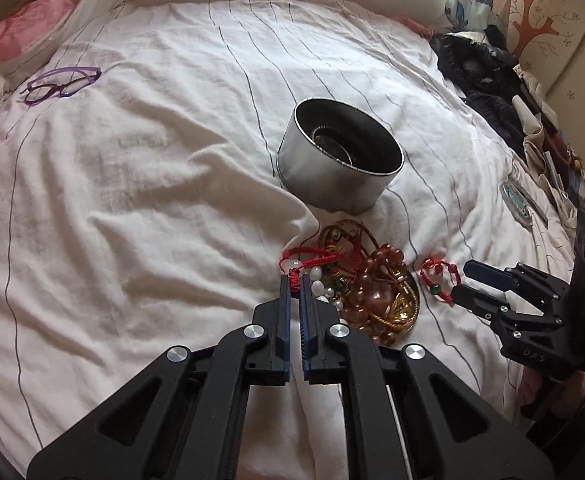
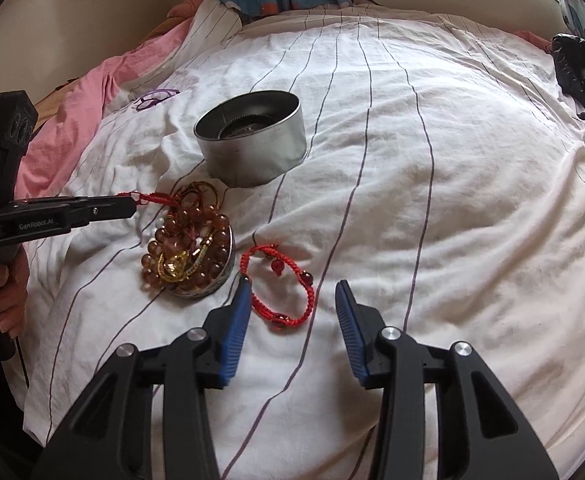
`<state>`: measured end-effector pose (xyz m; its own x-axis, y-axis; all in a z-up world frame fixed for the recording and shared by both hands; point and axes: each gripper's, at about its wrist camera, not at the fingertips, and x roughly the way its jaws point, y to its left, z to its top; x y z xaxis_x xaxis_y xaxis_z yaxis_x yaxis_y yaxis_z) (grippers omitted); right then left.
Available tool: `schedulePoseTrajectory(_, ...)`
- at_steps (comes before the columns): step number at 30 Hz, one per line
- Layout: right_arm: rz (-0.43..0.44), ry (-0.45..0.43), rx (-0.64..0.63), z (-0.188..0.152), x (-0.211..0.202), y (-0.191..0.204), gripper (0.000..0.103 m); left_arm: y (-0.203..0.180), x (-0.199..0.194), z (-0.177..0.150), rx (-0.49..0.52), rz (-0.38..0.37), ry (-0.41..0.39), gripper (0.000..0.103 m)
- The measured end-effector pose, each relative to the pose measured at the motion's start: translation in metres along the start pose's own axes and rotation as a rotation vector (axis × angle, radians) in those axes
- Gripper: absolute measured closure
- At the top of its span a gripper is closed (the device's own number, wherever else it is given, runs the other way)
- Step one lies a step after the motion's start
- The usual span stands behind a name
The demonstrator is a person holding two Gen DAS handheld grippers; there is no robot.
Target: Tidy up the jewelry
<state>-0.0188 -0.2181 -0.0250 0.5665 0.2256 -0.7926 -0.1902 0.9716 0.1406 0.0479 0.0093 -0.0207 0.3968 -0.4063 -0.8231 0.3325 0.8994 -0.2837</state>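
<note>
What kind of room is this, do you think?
Most likely a bedroom. The work surface is a bed with a rumpled striped sheet, pink bedding is bunched at its edge, and dark clothes and glasses lie on it.

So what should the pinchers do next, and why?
Probably lift the left gripper gently: it is shut on a red cord from the jewelry pile, and the open tin stands just beyond. The right gripper is open over a loose red bracelet.
</note>
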Motion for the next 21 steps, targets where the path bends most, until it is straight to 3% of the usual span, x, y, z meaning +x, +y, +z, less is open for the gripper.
schedulePoseTrajectory(2,-0.005,0.018,-0.007,-0.001,0.005,0.001,0.059,0.002,0.001,0.0,0.008,0.028,-0.002,0.085)
schedulePoseTrajectory(4,-0.007,0.036,-0.009,-0.002,0.009,0.001,0.059,0.004,0.004,0.0,0.007,0.042,0.0,0.056)
schedulePoseTrajectory(6,-0.006,0.041,-0.011,-0.002,0.011,0.001,0.059,0.001,0.007,-0.001,0.023,0.041,0.005,0.052)
schedulePoseTrajectory(7,-0.003,0.043,-0.011,-0.002,0.012,0.001,0.06,0.0,0.011,-0.001,0.037,0.054,0.014,0.051)
schedulePoseTrajectory(8,0.005,0.045,-0.011,-0.003,0.012,0.001,0.07,-0.002,0.013,-0.001,0.05,0.065,0.019,0.051)
schedulePoseTrajectory(9,0.012,0.052,-0.012,-0.003,0.013,0.001,0.087,-0.006,0.015,-0.001,0.073,0.073,0.028,0.052)
schedulePoseTrajectory(12,0.031,0.039,-0.019,-0.002,0.008,0.003,0.096,-0.018,0.013,-0.002,0.142,0.087,0.037,0.094)
schedulePoseTrajectory(21,0.077,-0.127,-0.012,0.006,-0.026,0.01,0.097,-0.026,-0.028,0.008,0.141,0.069,-0.132,0.094)
